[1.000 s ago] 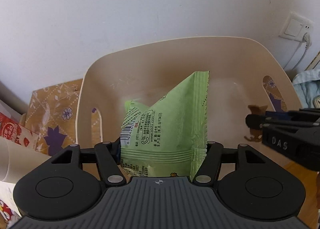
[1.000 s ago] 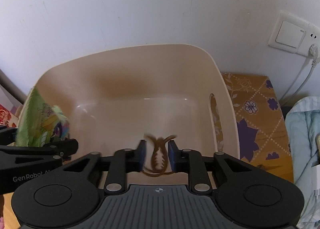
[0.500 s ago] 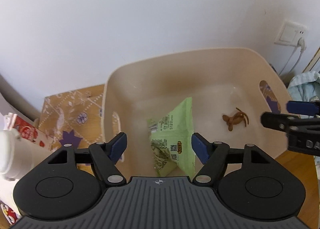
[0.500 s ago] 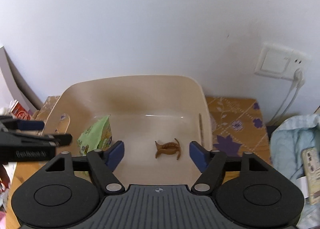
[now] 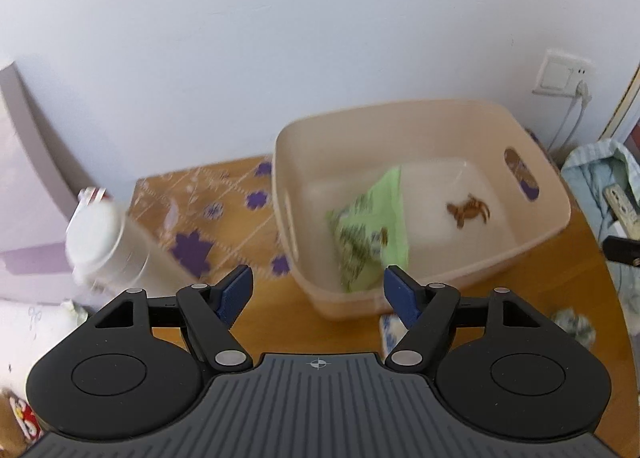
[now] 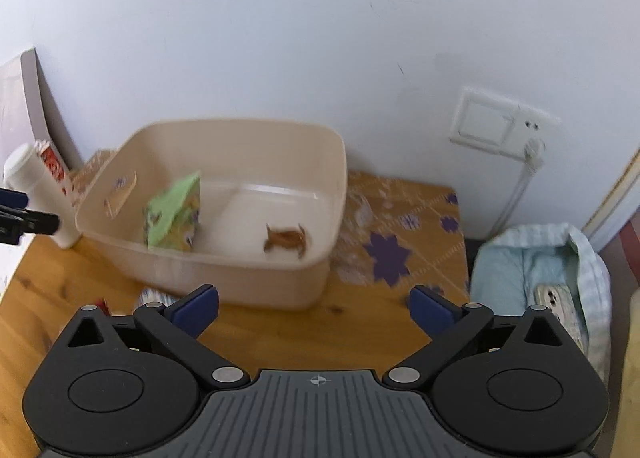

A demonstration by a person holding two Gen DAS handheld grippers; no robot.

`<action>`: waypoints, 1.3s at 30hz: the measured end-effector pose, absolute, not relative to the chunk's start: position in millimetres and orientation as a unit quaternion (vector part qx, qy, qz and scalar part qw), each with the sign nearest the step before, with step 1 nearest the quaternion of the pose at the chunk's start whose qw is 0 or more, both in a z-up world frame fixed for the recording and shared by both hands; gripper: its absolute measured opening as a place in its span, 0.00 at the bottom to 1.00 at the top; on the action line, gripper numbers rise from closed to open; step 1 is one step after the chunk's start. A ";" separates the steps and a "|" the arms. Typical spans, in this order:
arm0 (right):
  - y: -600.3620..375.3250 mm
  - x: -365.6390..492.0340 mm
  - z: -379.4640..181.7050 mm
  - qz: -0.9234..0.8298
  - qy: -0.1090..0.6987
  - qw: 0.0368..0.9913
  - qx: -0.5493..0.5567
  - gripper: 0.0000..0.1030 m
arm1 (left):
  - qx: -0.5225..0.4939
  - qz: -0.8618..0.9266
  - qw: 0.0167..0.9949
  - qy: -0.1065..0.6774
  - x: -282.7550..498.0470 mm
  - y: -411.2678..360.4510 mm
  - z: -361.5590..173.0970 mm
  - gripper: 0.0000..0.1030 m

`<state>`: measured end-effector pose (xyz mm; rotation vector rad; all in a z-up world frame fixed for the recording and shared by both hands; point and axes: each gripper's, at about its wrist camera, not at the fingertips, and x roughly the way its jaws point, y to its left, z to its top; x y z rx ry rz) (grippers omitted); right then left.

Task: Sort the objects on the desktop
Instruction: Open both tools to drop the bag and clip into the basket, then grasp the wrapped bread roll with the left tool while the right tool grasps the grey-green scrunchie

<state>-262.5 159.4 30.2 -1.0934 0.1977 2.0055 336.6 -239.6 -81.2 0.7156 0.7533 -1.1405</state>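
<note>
A beige plastic bin [image 5: 472, 278] [image 6: 256, 282] stands on the wooden table against the wall. Inside it a green snack packet [image 5: 370, 234] [image 6: 172, 213] leans at the left, and a brown hair claw [image 5: 468, 210] [image 6: 286, 240] lies on the floor at the right. My left gripper [image 5: 318, 292] is open and empty, raised in front of the bin's near wall. My right gripper [image 6: 314, 308] is empty above the table in front of the bin, its jaws still opening wide. The left gripper's tip [image 6: 28, 217] shows at the right wrist view's left edge.
A white bottle [image 5: 108, 242] [image 6: 36, 185] stands left of the bin on a floral mat [image 5: 208, 213] [image 6: 396, 225]. A wall socket [image 6: 500, 125] with a cable and a pale blue cloth bundle [image 6: 536, 270] lie to the right. Small packets [image 5: 568, 324] lie near the bin's front.
Both grippers let go inside the bin, opened and pulled back and up. The green packet and the hair claw now rest in the bin, which looks smaller and farther away.
</note>
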 end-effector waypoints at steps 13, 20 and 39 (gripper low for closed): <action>150.5 -208.6 -16.9 0.772 0.107 0.411 -0.472 1.00 | 0.360 -0.489 0.696 0.383 336.3 -168.7 -125.5 0.72; 152.2 -201.3 -49.8 0.765 0.118 0.396 -0.493 1.00 | 0.391 -0.472 0.672 0.416 330.5 -148.6 -165.5 0.72; 171.0 -218.4 -107.7 0.739 0.071 0.363 -0.564 1.00 | 0.426 -0.435 0.641 0.468 332.8 -144.3 -232.0 0.72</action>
